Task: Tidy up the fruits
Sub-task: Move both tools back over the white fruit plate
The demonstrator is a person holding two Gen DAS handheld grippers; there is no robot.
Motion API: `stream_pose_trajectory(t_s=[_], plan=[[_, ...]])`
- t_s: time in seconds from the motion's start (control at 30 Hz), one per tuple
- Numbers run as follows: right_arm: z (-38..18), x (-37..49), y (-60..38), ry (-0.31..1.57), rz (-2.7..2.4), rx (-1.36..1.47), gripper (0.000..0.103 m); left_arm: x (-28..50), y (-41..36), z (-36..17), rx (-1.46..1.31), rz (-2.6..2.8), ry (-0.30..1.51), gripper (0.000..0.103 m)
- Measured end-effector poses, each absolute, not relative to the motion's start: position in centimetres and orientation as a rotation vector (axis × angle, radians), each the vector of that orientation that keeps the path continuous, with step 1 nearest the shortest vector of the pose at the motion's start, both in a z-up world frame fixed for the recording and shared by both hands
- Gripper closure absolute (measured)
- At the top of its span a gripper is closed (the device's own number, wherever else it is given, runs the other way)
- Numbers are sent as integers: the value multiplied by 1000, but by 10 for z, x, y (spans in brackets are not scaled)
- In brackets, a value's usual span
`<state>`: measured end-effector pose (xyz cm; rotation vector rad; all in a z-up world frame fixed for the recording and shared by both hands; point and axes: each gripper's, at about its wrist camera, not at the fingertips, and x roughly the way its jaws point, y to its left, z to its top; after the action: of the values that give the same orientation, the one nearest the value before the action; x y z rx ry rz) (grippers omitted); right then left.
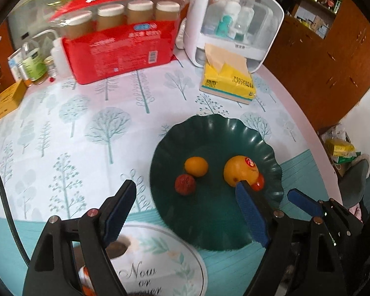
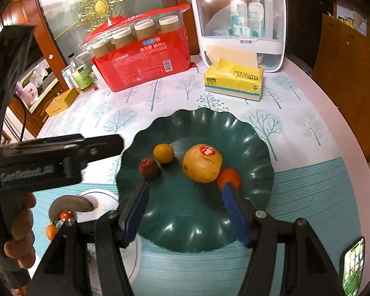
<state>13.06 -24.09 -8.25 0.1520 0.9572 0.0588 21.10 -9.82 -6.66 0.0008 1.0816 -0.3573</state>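
A dark green scalloped plate holds a large yellow fruit with a red sticker, a small orange fruit, a dark red wrinkled fruit and an orange-red fruit. My left gripper is open and empty over the plate's near left. My right gripper is open and empty above the plate's near side; it also shows in the left wrist view. A white plate at the left carries a dark banana and small orange fruits.
At the back of the table stand a red pack of jars, a white storage box and a yellow tissue pack. A yellow box sits far left. A phone lies near right.
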Motion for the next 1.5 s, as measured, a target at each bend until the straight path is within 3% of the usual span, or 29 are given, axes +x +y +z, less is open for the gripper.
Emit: stream_pose_trajectory(t_s=[0.57,0.87,1.17,1.5], plan=[[-14,89,-195,860,179,82,41,126,-14,5,-83,-227,940,19],[5,64,-155,824,299,29,41,72,38,18,-123,-100,879,19],[-18,51,-117,894,423,-25,41,30,76,-19,-136,-11,937,19],[-70,50,-93,1021,514,-58,40,10,87,-102,-153,-5,1102,19]])
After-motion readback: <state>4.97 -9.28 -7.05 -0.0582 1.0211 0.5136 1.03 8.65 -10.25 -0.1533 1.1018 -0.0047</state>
